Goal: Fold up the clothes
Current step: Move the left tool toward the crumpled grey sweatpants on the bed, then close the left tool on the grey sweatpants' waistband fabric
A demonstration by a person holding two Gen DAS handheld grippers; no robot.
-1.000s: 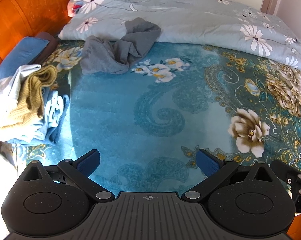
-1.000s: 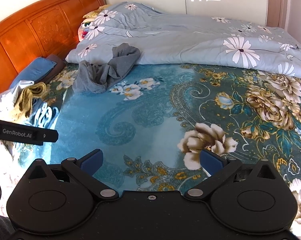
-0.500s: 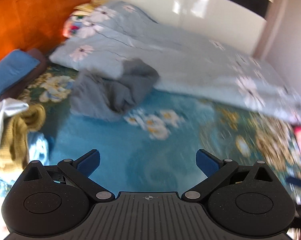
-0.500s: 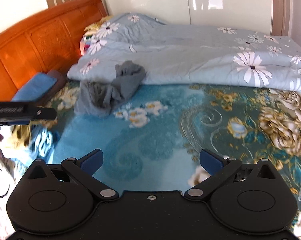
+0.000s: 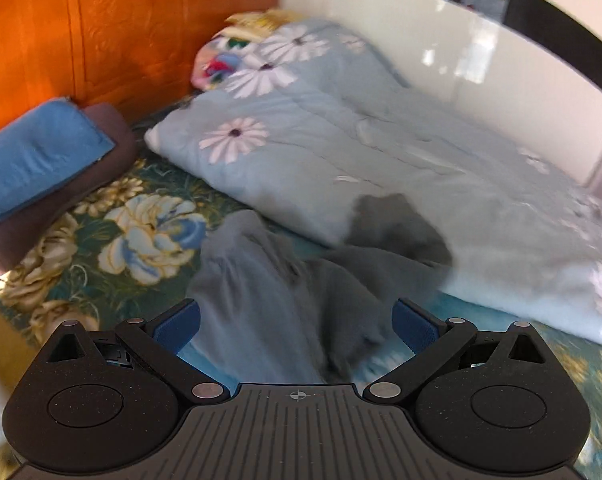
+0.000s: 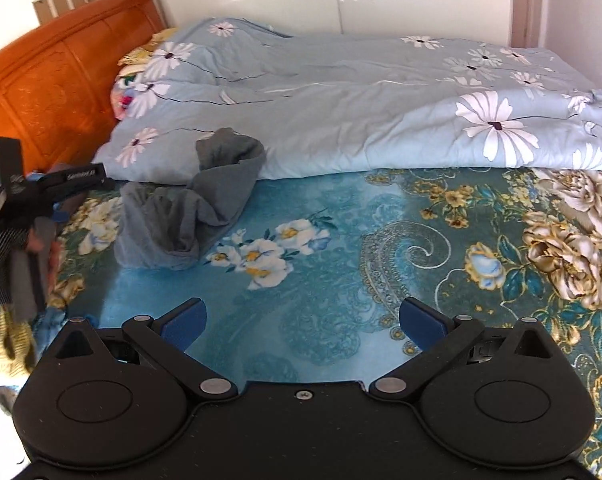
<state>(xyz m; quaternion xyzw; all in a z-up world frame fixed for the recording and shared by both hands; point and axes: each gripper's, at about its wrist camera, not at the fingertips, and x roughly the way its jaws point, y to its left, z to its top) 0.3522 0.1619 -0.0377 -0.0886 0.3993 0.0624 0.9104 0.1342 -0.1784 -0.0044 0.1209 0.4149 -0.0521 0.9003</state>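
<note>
Between my left gripper's (image 5: 297, 322) wide-spread fingers now sits the crumpled grey garment (image 5: 285, 300), far closer than a second ago: I've closed in, so the pickup seems next. My right gripper (image 6: 303, 320) hangs wide over bare bedspread (image 6: 341, 280), empty.

I see the crumpled garment (image 6: 189, 208) lying on the bedsheet (image 6: 341, 280), its far end resting against the folded quilt (image 6: 341, 100) behind it. The headboard (image 6: 49, 92) stands to the left, a pillow (image 5: 41, 168) before it. My left gripper (image 5: 297, 326) sits just before the garment, my right gripper (image 6: 303, 322) well back.
</note>
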